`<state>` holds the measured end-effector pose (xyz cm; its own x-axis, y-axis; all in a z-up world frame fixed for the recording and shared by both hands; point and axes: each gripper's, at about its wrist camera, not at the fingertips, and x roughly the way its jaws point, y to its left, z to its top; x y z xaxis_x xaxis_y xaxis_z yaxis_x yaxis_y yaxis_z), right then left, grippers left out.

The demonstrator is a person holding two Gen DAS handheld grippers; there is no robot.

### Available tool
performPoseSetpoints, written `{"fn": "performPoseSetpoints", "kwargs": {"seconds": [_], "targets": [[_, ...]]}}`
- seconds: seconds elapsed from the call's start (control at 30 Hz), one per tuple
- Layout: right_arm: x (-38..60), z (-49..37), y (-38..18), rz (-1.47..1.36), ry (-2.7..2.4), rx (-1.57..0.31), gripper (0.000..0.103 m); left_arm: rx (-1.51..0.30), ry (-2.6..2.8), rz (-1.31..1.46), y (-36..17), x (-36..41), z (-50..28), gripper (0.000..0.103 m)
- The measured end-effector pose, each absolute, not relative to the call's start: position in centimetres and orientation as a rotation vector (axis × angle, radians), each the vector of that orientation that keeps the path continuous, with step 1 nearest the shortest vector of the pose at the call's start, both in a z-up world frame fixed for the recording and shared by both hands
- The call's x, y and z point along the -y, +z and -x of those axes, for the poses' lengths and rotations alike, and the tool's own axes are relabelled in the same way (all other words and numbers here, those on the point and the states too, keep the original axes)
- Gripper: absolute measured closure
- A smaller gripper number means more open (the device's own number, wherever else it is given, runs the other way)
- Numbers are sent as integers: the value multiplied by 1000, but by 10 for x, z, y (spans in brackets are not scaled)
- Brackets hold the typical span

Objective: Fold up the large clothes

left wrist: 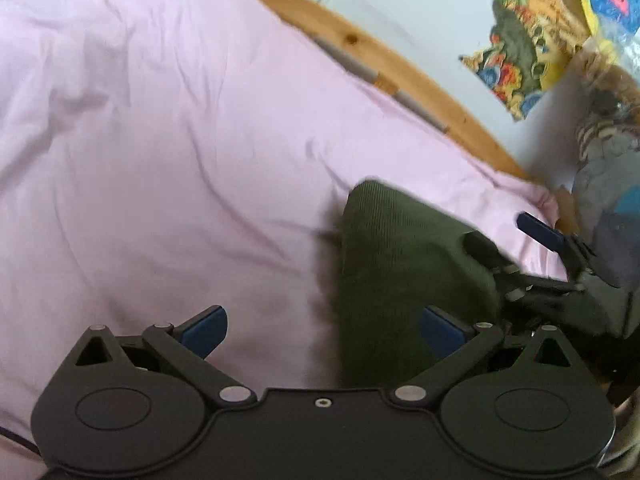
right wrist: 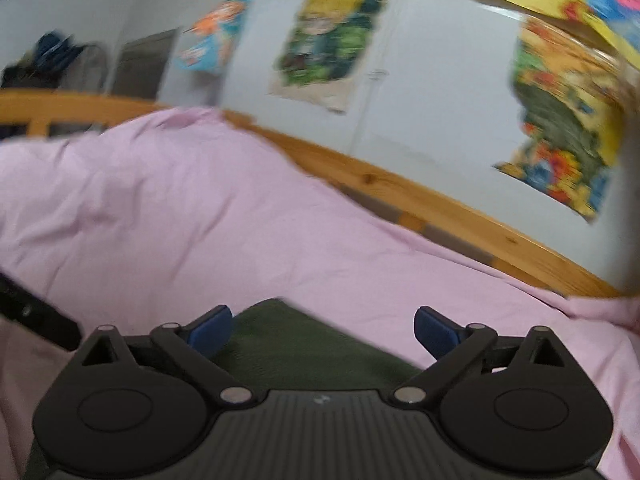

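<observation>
The dark green ribbed garment (left wrist: 408, 264) lies in a folded heap on the pink sheet (left wrist: 160, 160) of the bed, just ahead of your left gripper (left wrist: 324, 330) and toward its right finger, so that the cloth's left edge runs up between the two blue pads while most of its bulk sits to the right. From your right gripper (right wrist: 323, 330) the same garment (right wrist: 304, 344) lies directly below and between the fingers, its far edge just past the pad tips. Your left gripper stands wide apart, nothing pressed between its pads; the right blue pad (left wrist: 442, 330) overlaps the green cloth in view, though contact cannot be told. Your right gripper is likewise spread wide and grips nothing, the cloth lying loose beneath the gap. In the left wrist view your right gripper (left wrist: 516, 236) appears beyond the garment's right side, one blue pad over the sheet. A black part of your left gripper (right wrist: 36, 312) shows left of your right one. Beyond both grippers the sheet runs rumpled to a wooden bed rail (right wrist: 440, 204), behind which a pale wall carries colourful posters (right wrist: 568, 120). Both views are blurred toward the edges.
</observation>
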<state>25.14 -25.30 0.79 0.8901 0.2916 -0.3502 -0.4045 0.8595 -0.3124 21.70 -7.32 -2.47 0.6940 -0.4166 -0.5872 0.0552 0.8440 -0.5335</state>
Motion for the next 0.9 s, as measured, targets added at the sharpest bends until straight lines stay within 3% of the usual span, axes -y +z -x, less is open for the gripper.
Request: {"fn": "performPoseSetpoints", "kwargs": {"seconds": [0.1, 0.3, 0.53, 0.67, 0.9], "targets": [[249, -242, -28, 470, 366, -253, 6, -786, -285, 485, -29, 75, -212, 1], [278, -240, -68, 298, 353, -204, 3, -823, -324, 416, -38, 71, -206, 1], [299, -255, -43, 160, 407, -321, 1, -760, -463, 388, -34, 80, -208, 1], [320, -232, -18, 116, 306, -297, 0, -825, -522, 348, -43, 102, -222, 1], [348, -218, -61, 189, 142, -459, 0, -900, -515, 249, -56, 128, -230, 1]]}}
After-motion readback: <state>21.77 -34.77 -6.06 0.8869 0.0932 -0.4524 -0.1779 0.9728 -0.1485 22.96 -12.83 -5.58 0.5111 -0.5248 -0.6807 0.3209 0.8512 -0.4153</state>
